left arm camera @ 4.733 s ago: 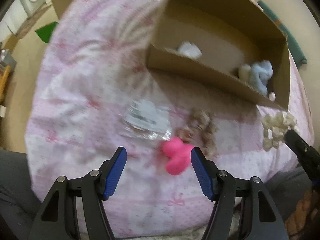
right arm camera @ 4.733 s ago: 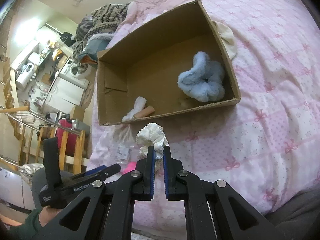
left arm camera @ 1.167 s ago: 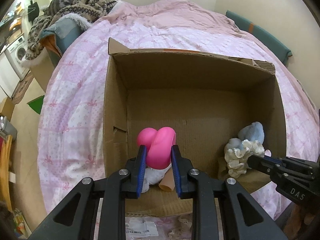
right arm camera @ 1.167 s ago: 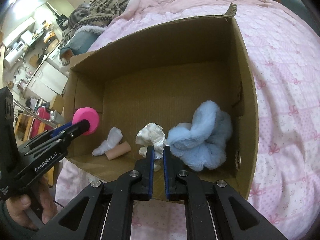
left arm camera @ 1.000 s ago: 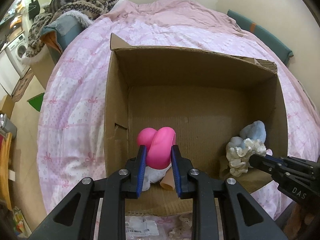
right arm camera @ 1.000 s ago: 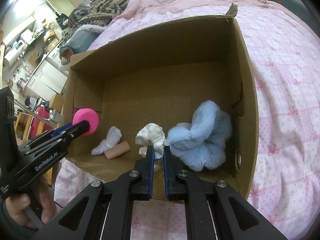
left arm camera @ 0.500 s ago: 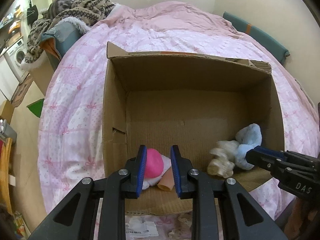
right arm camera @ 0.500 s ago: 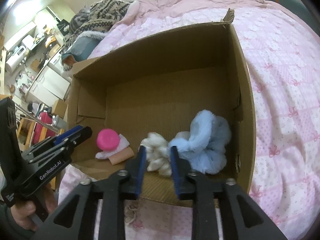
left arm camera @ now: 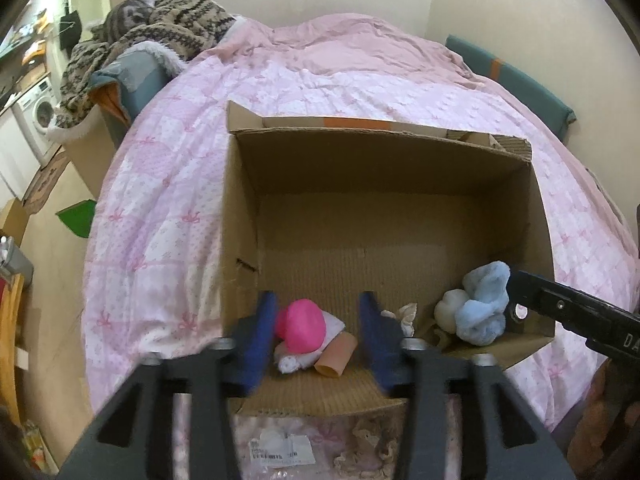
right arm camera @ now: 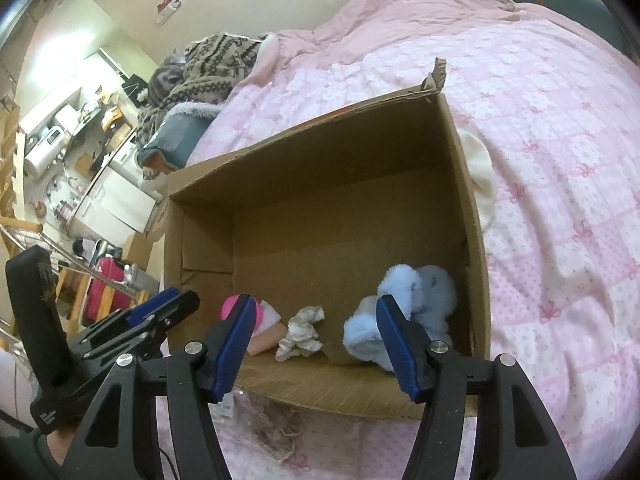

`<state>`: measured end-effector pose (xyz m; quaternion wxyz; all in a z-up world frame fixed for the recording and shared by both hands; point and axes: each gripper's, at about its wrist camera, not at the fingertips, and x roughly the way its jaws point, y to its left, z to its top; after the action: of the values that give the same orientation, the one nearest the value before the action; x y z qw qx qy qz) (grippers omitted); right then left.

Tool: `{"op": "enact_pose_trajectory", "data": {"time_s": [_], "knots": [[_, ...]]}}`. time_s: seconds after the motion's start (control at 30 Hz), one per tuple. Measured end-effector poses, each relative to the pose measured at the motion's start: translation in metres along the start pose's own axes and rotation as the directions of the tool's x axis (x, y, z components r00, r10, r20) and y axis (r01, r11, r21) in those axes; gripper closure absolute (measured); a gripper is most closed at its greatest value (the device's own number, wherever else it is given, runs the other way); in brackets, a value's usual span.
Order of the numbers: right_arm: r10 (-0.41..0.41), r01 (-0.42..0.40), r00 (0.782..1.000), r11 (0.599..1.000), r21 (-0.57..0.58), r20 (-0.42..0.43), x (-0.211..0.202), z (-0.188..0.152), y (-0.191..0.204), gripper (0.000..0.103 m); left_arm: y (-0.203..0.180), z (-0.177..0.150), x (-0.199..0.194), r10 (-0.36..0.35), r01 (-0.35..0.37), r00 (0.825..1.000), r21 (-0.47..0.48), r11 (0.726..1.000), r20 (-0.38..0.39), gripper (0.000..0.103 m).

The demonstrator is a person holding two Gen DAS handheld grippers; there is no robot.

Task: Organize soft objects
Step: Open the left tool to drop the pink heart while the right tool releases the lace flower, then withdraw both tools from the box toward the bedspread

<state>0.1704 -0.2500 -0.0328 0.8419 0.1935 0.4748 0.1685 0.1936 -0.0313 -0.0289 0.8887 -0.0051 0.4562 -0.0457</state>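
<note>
A home bedroom: pink quilted bed, washing machine nearby.

bed | on it: cardboard box, plastic packet, lace piece

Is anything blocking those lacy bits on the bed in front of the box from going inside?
Only the cardboard box's low front wall stands between the lacy pieces on the bedspread and the inside; the top is open.
</note>
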Motion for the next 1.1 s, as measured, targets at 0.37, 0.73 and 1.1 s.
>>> {"op": "enact_pose_trajectory", "data": {"time_s": [0.37,0.73,1.1], "knots": [[-0.01,0.01,1.0,1.0,-0.008,0.008,-0.016,-0.009,0.004,0.037,0.005,-0.017,-0.028,0.022,-0.022,1.0,-0.023,0.999,0.006,0.035],[-0.041,0.041,0.999,0.999,-0.025,-0.009,-0.027,-0.033,0.012,0.037,0.027,-0.045,-0.043,0.047,-0.052,0.998,-0.101,0.994,-0.051,0.035],[-0.025,0.024,0.998,0.999,-0.025,-0.058,-0.025,-0.062,0.024,0.037,0.042,-0.069,-0.055,0.063,-0.077,0.993,-0.151,0.985,-0.098,0.035]]}}
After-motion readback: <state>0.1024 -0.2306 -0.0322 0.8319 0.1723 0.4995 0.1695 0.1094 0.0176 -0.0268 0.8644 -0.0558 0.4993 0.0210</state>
